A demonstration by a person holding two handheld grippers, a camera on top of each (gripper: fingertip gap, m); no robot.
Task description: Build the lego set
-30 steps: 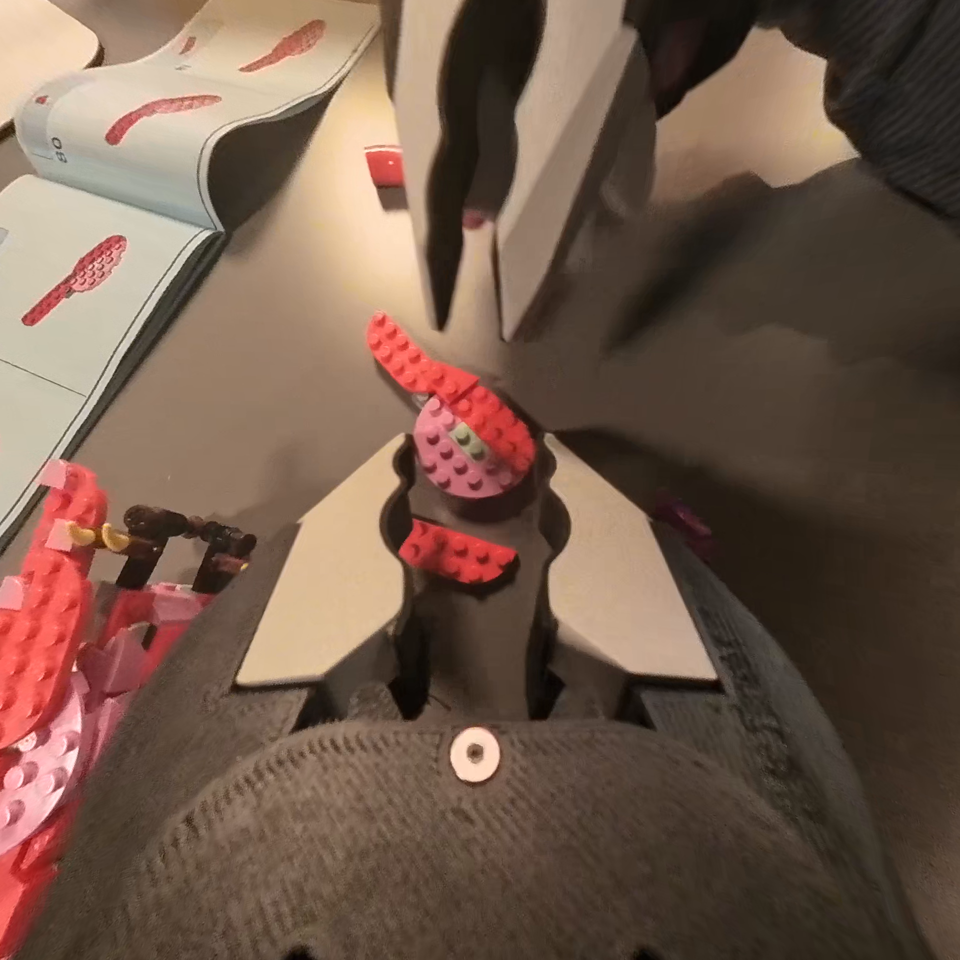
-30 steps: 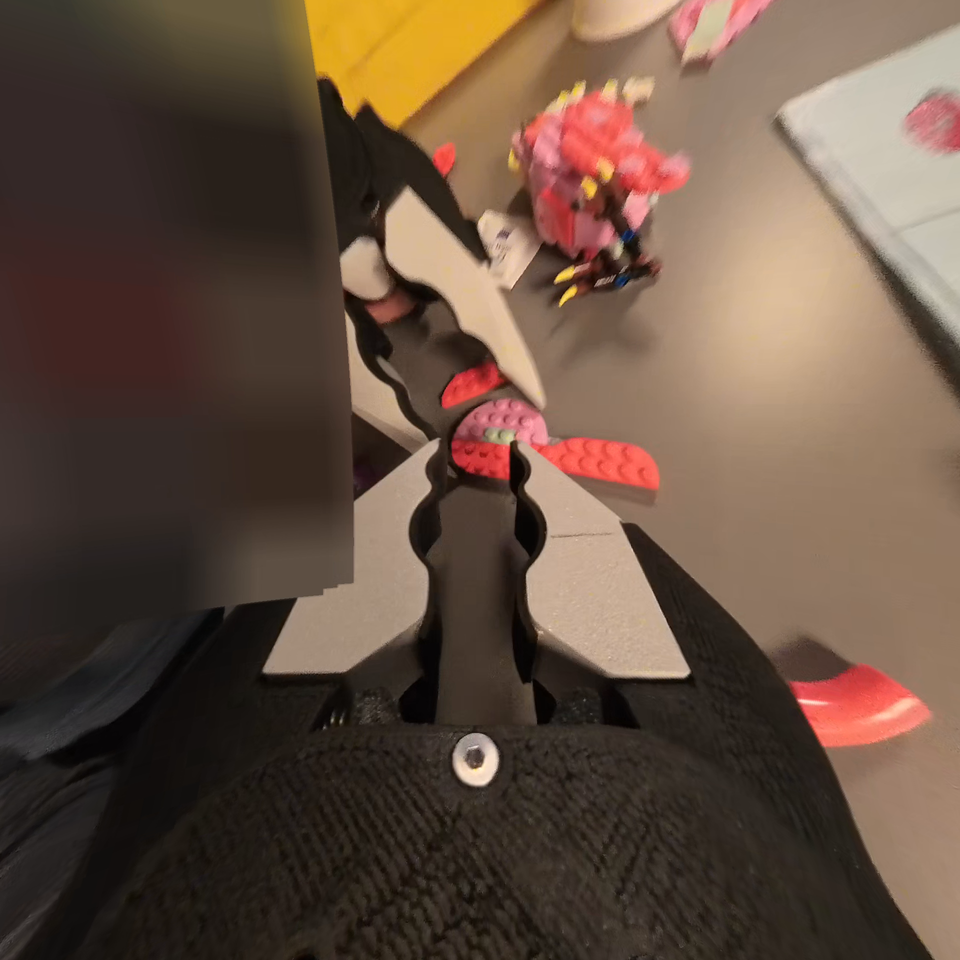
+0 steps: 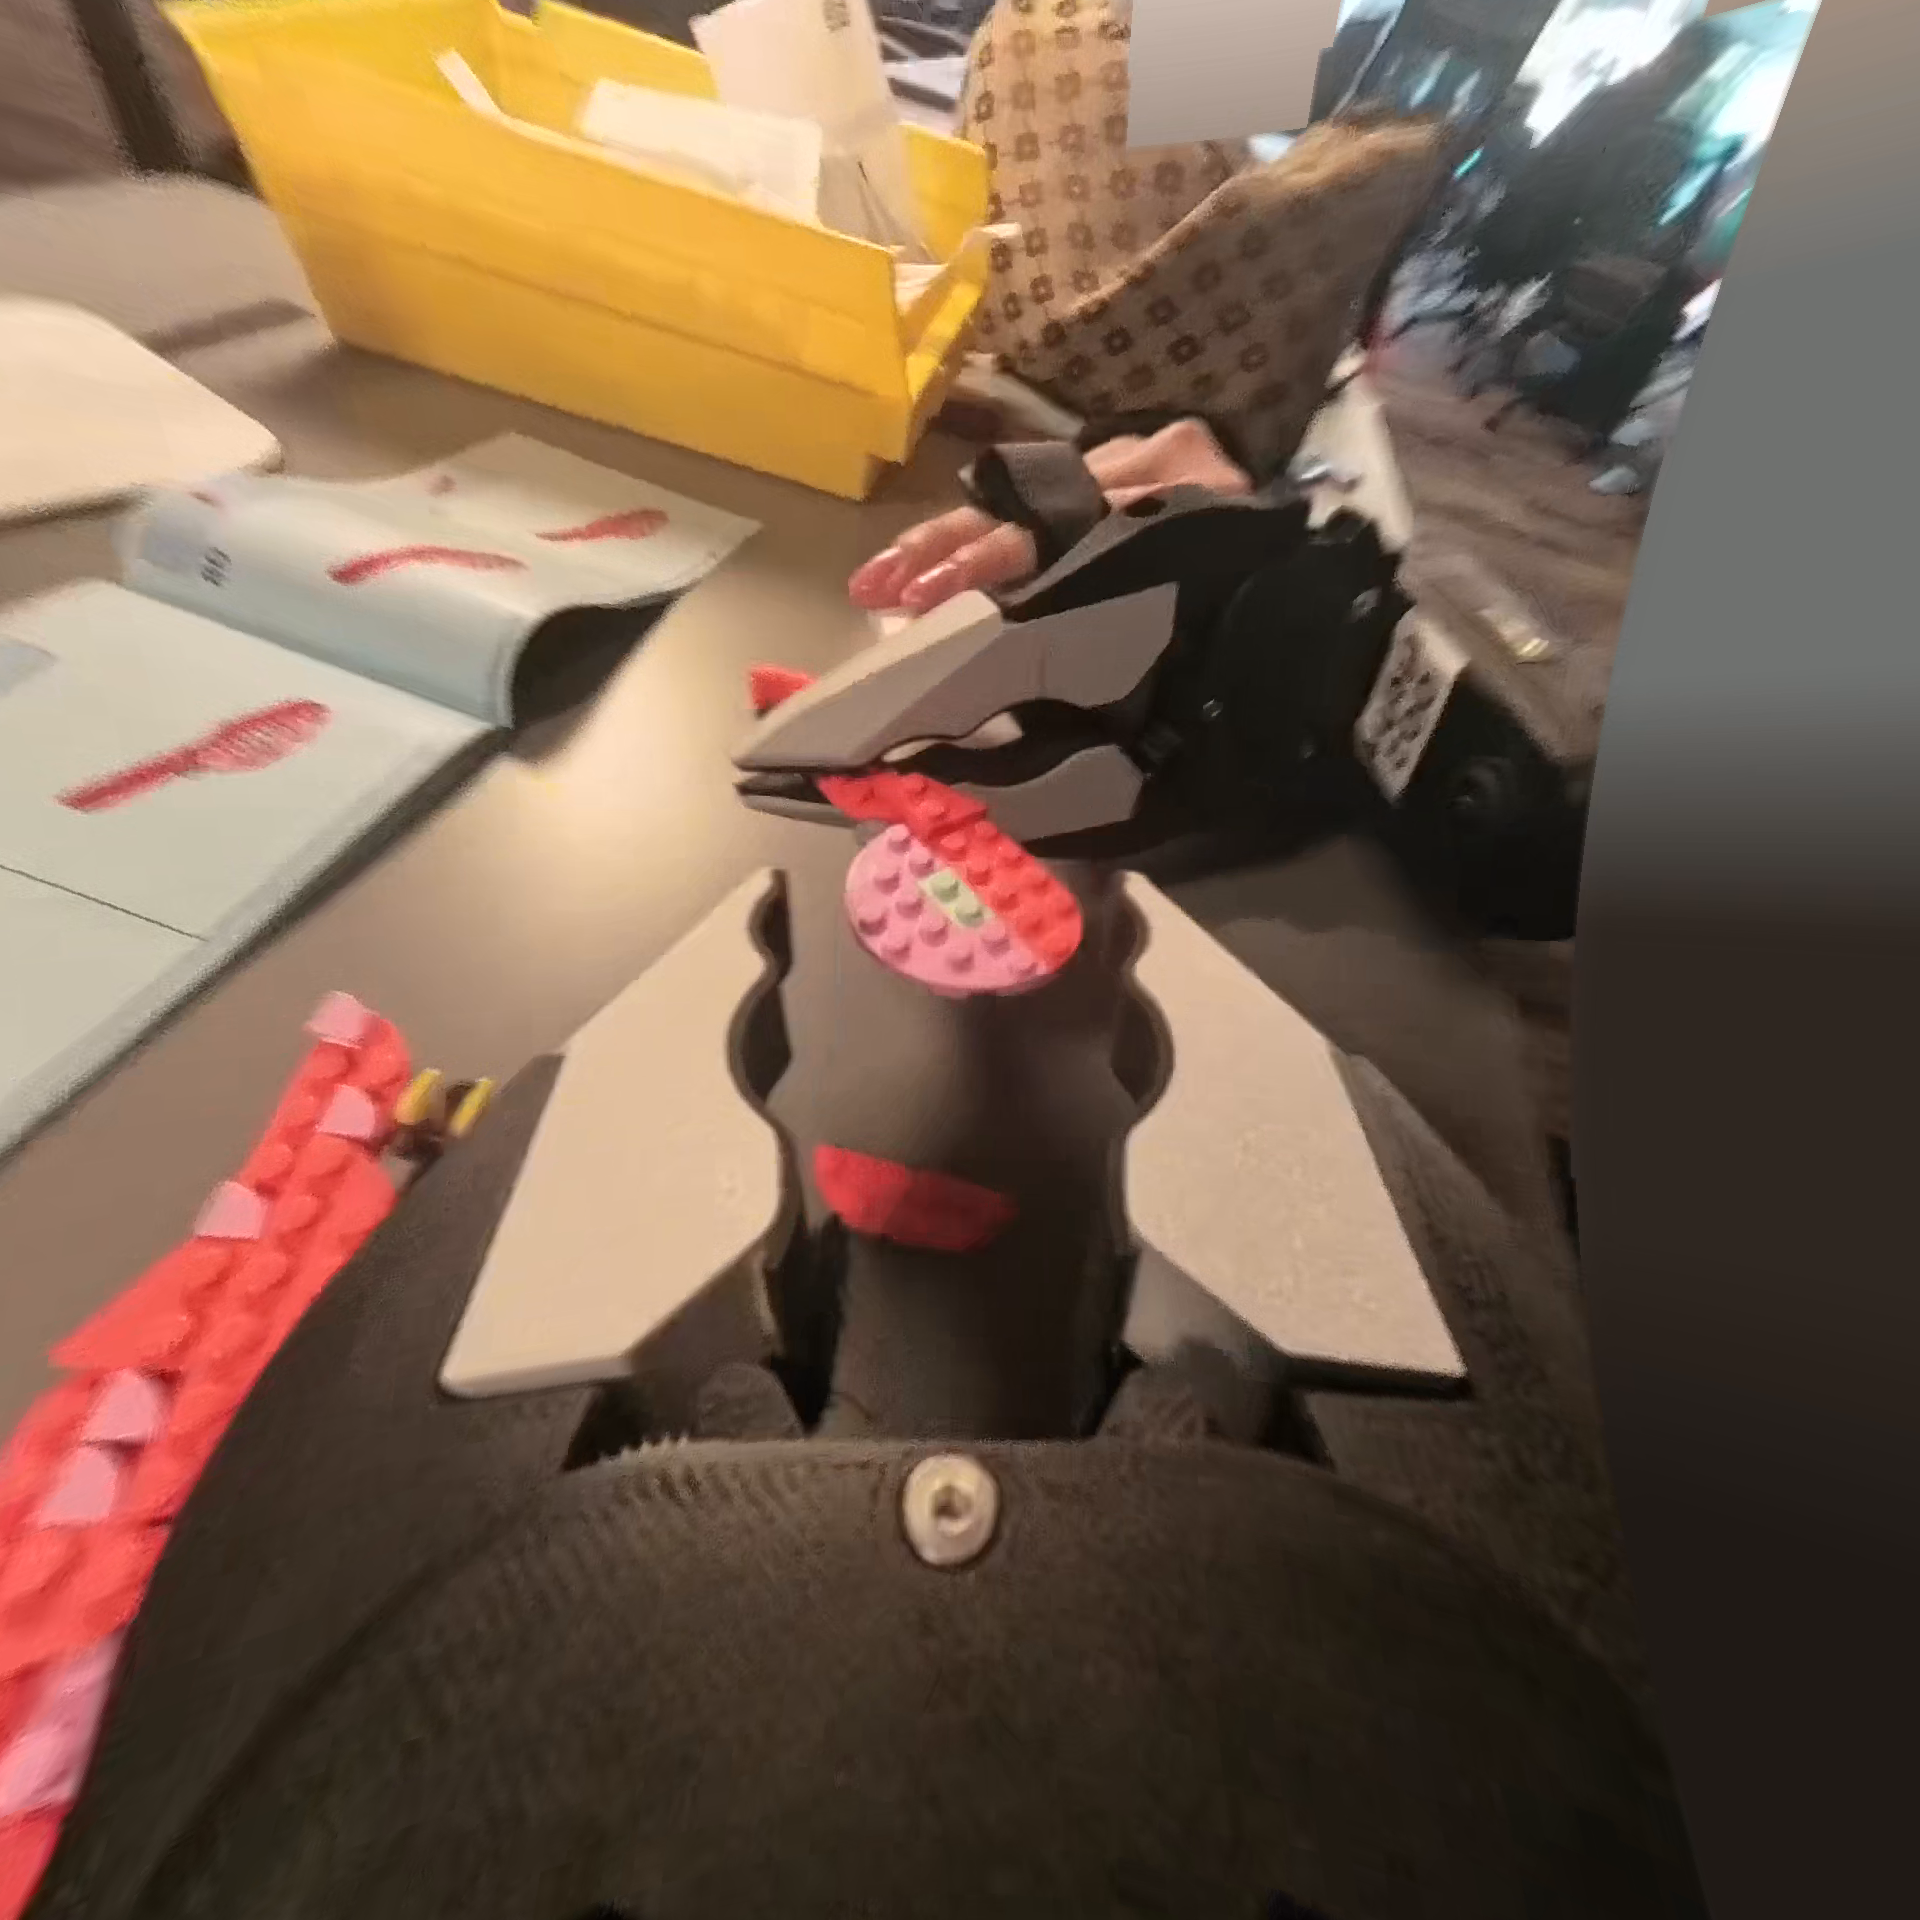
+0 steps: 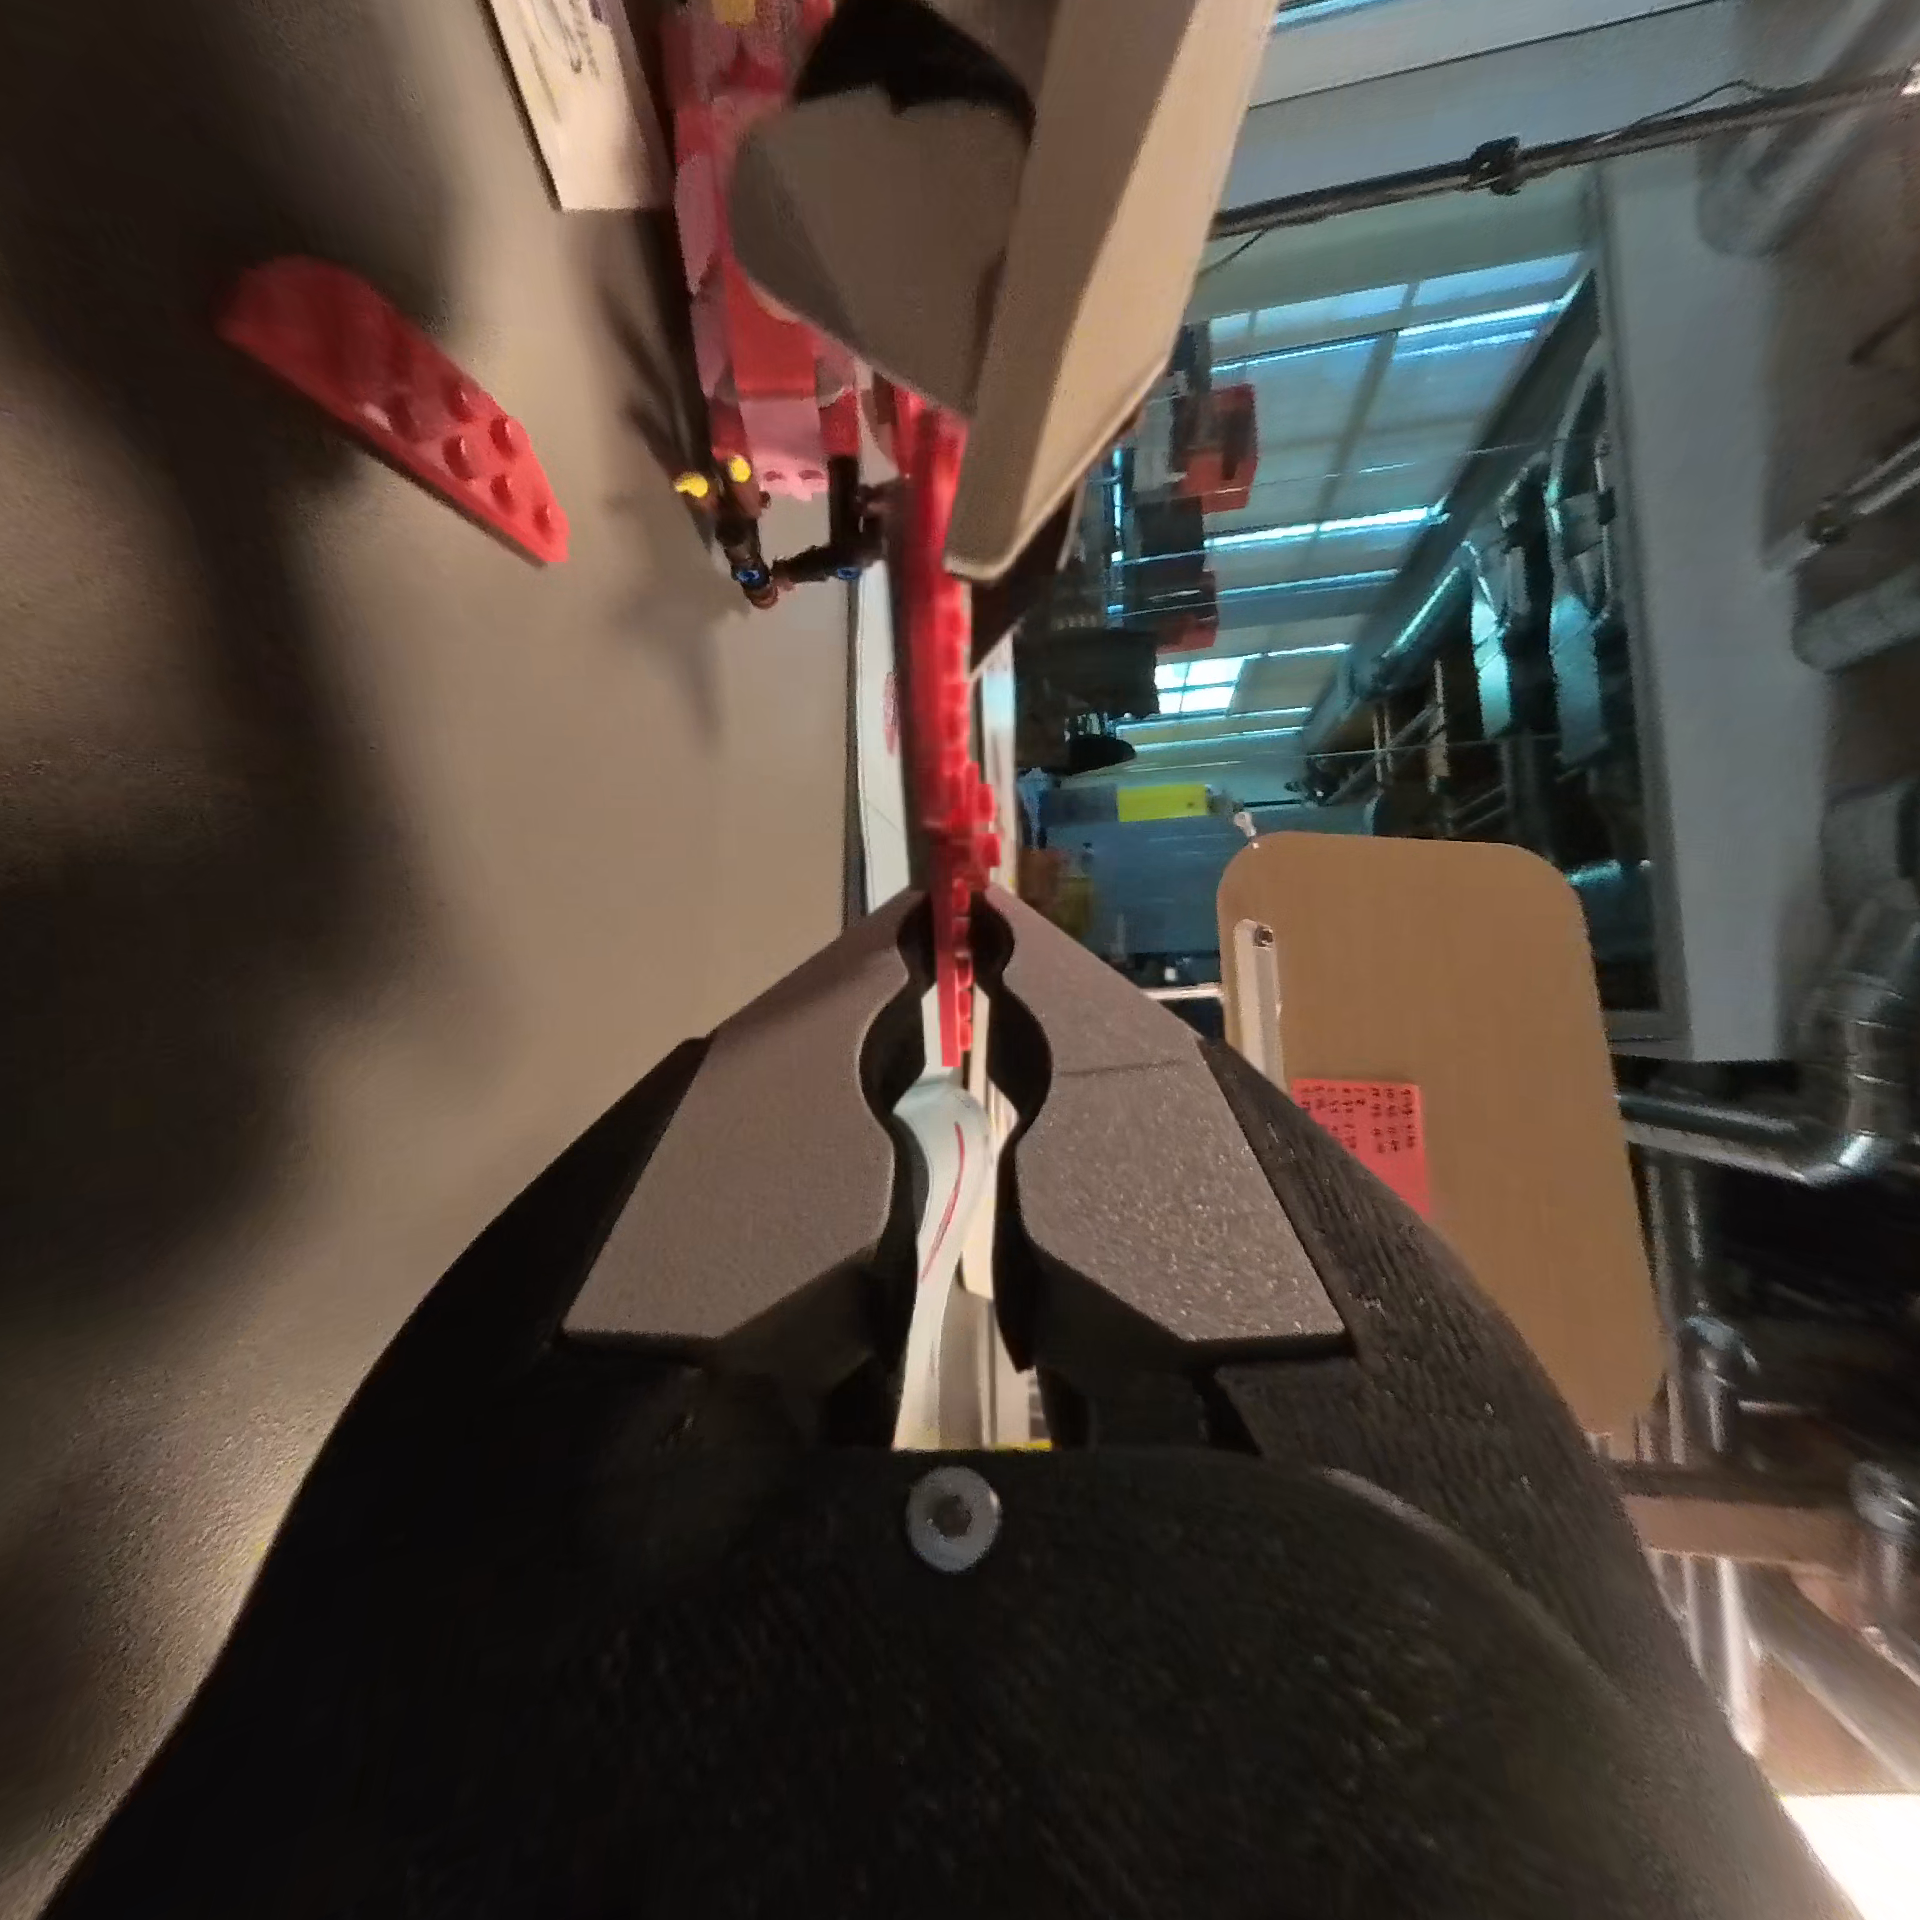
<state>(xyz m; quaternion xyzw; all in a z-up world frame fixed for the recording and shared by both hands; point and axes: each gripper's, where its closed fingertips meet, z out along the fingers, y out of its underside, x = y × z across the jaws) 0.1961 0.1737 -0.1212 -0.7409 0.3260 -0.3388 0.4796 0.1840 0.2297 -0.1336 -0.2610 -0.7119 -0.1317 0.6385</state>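
Observation:
A small brick assembly point(image 3: 961, 914), a pink round plate with red curved plates on top, hangs above the table. My right gripper point(image 4: 951, 920) is rolled on its side and shut on the red plate's end point(image 4: 948, 790), seen edge-on. In the left wrist view its tips point(image 3: 774, 779) pinch that same plate point(image 3: 883, 800). My left gripper point(image 3: 951, 904) is open, with the pink plate between its fingertips point(image 3: 764, 914) and a gap on each side. A loose red curved plate point(image 3: 904, 1195) lies on the table between its fingers.
An open instruction booklet point(image 3: 260, 727) and a yellow bin point(image 3: 623, 239) lie at the far left. A red and pink brick model point(image 3: 208, 1299) stands close on the left and also shows in the right wrist view point(image 4: 769, 343). A loose red wedge plate point(image 4: 416, 405) is on the table. A person's hand point(image 3: 935, 561) is strapped to the right gripper.
My right gripper turned onto its side and shut on the assembly's red plate. My left jaws opened wider, away from the pink plate, and the view tilted up.

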